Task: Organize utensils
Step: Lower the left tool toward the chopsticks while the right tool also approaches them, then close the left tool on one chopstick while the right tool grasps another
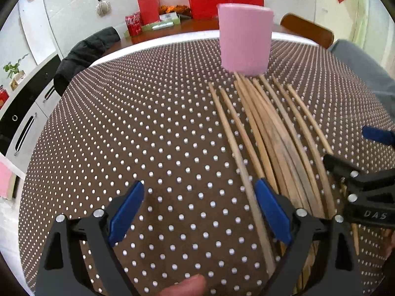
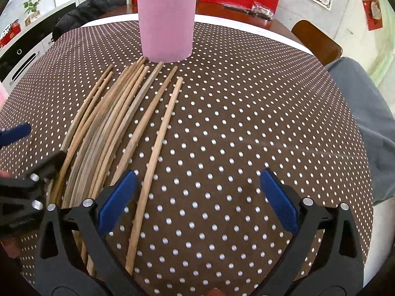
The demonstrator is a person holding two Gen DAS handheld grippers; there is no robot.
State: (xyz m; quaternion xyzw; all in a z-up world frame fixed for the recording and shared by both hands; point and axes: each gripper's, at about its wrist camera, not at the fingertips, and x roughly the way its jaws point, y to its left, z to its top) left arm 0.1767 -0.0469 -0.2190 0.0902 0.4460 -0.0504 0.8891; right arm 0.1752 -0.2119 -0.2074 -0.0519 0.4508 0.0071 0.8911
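1. Far left, a black jacket [image 1: 86, 56] hangs over a chair beside the counter [image 1: 123, 135], which wears a brown cloth dotted white.
2. The left gripper [image 1: 200, 212] hovers low over the cloth, its blue-padded fingers [image 1: 126, 212] spread wide with nothing between them; the right-hand pad sits right at the edge of the chopstick bundle.
3. The wooden chopsticks [image 1: 271, 133] lie flat on the cloth in a loose fan, far tips gathered at the foot of the pink cup [image 1: 244, 39], which stands upright toward the back of the counter.
4. The right gripper [image 2: 197, 202] hangs just to the right of the sticks, fingers [image 2: 279, 202] also wide apart and holding nothing; the outermost stick [image 2: 158, 157] runs past its left pad.
5. A brown chair back [image 2: 318, 42] shows at the far right edge.
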